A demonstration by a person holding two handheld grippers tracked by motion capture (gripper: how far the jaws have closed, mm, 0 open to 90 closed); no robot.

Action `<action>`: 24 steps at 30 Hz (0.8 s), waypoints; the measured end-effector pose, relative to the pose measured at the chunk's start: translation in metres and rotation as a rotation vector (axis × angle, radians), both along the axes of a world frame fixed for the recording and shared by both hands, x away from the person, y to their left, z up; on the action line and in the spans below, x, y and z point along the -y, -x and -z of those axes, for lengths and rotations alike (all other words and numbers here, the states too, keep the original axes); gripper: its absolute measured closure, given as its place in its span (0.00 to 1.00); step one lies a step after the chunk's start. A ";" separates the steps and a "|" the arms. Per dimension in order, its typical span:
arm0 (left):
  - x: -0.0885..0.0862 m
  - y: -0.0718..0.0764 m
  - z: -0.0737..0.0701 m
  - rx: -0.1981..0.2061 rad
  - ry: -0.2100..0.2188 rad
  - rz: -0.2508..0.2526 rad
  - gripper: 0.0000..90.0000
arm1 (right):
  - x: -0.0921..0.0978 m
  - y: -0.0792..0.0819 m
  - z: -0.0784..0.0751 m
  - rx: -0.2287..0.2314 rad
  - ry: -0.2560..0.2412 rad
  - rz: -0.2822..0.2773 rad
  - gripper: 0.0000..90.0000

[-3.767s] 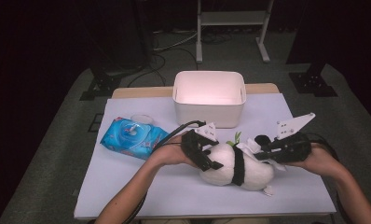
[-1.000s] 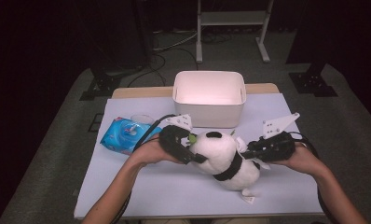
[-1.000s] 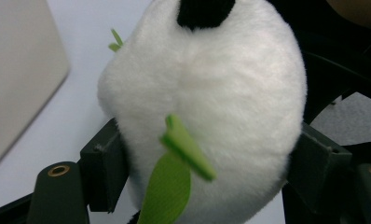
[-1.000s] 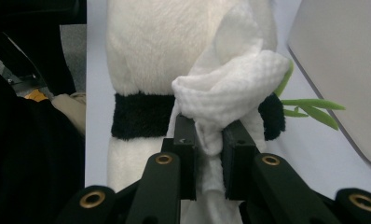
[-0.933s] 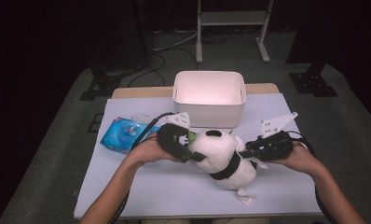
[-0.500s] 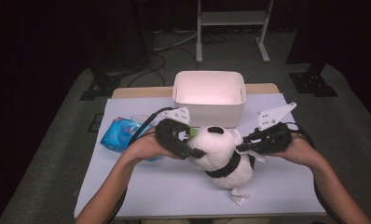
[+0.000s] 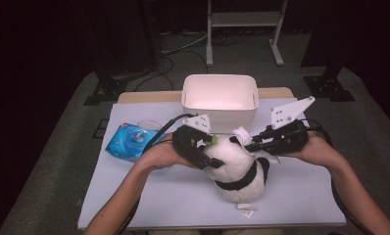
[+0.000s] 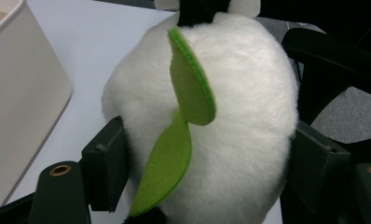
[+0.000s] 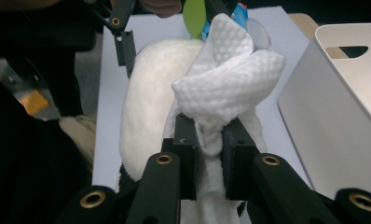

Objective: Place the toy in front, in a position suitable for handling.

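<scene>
On a pale tabletop (image 7: 291, 196) in a seemingly dark room, left gripper (image 7: 203, 152) jaws clamp the plush toy (image 7: 234, 169), right gripper (image 7: 261, 143) jaws pinch a white cloth (image 9: 228, 74).

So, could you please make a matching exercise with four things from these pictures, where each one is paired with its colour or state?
Things:
1. plush toy
2. wipe
3. wipes packet
4. bin

Descriptions:
A. blue, lying flat on the table
B. pinched in the right gripper
C. open-topped, at the far side
D. clamped by the left gripper

Pairs: 1-D, 2-B, 3-A, 4-C
</scene>
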State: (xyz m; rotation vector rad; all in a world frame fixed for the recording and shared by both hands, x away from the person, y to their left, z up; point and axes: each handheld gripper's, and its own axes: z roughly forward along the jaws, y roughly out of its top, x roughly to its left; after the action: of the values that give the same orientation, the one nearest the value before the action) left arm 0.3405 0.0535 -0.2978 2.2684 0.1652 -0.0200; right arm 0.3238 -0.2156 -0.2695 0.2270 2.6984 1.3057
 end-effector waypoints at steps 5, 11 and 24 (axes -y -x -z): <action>0.010 0.001 0.000 0.004 -0.001 0.008 0.27 | -0.001 0.002 -0.008 0.011 0.003 -0.004 0.87; 0.026 0.003 -0.001 0.017 -0.020 0.022 0.25 | -0.008 0.005 -0.013 0.021 0.015 -0.027 0.87; 0.018 -0.001 0.004 0.012 -0.005 0.008 0.13 | 0.002 0.004 -0.001 0.007 0.069 0.018 0.87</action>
State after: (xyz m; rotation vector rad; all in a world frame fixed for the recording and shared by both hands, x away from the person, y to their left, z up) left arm 0.3419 0.0357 -0.3021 2.2735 0.1500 -0.0097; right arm 0.3202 -0.2179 -0.2687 0.2384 2.7230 1.2030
